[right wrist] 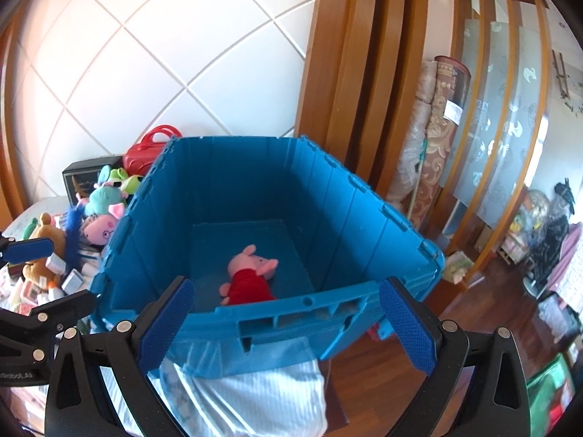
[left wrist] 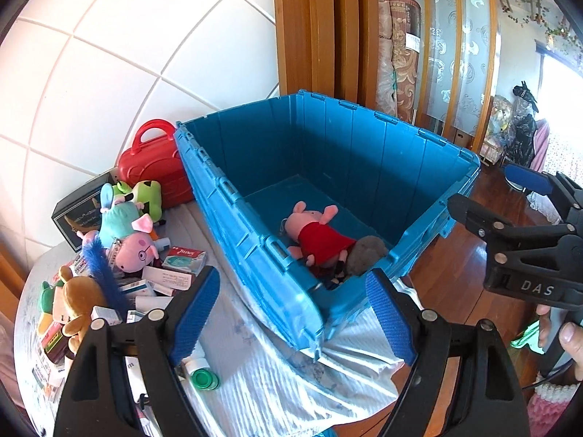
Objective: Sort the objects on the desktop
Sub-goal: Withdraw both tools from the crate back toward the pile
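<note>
A deep blue plastic crate (left wrist: 364, 167) with ribbed walls and hinge lugs along its rim stands on a table draped in a pale striped cloth (left wrist: 277, 375). On the crate floor lies a pink pig plush in a red dress (left wrist: 317, 233), on its side with its head towards the far wall; a grey rounded soft thing (left wrist: 366, 255) touches its feet, though the near wall hides too much of it to tell what it is.

To the left of the crate sits a heap of things: a pink pig plush with glasses (left wrist: 136, 249), a green frog plush (left wrist: 145, 196), a brown bear plush (left wrist: 78, 300), a blue feathery toy (left wrist: 104, 276) and many small medicine boxes (left wrist: 182, 260). A red toy case (left wrist: 155, 169) with a handle stands behind them against the crate wall, and a green-capped bottle (left wrist: 202, 377) lies on the cloth near the left fingers.

The left gripper (left wrist: 295, 313) hovers over the crate's near corner, jaws apart, nothing between its blue pads. The right gripper (right wrist: 288, 327) faces the crate's near wall, jaws spread wide and empty.
</note>
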Tool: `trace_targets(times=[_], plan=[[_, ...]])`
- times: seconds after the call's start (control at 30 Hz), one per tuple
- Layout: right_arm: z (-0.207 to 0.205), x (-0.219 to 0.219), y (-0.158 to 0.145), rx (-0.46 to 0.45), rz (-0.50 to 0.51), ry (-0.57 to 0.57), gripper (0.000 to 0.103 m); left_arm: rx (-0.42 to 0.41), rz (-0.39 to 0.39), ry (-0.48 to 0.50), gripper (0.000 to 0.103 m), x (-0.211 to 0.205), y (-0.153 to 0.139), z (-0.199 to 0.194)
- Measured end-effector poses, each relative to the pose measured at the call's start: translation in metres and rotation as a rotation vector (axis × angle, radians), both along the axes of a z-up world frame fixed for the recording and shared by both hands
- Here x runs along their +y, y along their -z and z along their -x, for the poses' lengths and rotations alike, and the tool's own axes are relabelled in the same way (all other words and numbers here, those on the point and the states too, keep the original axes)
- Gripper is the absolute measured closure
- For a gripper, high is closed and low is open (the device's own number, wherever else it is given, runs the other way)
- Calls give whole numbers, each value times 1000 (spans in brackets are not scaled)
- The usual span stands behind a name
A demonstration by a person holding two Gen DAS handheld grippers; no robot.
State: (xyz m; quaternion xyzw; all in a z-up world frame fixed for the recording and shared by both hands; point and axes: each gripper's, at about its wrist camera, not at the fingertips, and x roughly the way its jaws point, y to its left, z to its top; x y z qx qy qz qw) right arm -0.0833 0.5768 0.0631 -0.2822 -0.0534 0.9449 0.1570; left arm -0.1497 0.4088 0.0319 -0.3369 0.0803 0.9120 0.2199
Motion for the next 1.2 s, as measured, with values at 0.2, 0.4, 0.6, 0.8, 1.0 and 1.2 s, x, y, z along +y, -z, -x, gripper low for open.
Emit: trace_targets(times=[0.2,0.4,0.6,0.8,1.0,1.2], plan=[[-9,-28,9,-13,15,-17,0,-14,6,-10,21,-28,11,-6],[-15,-56,20,-36,52,-31,0,-19,6,-41,21,-61,18,-13],[-18,-86,30,-58,105,-59,0,-34,14,-72,21,-93,28,-21],[-15,-125,39,-85,119,-129,0,-56,15,-133,21,-133,39,-24],[-6,-164,50,-115,142,-202,0,-87,35,-217,21,-172,56,-24],[7,-203,67,-162,152,-290,0,-131,44,-307,21,-211,76,-22]])
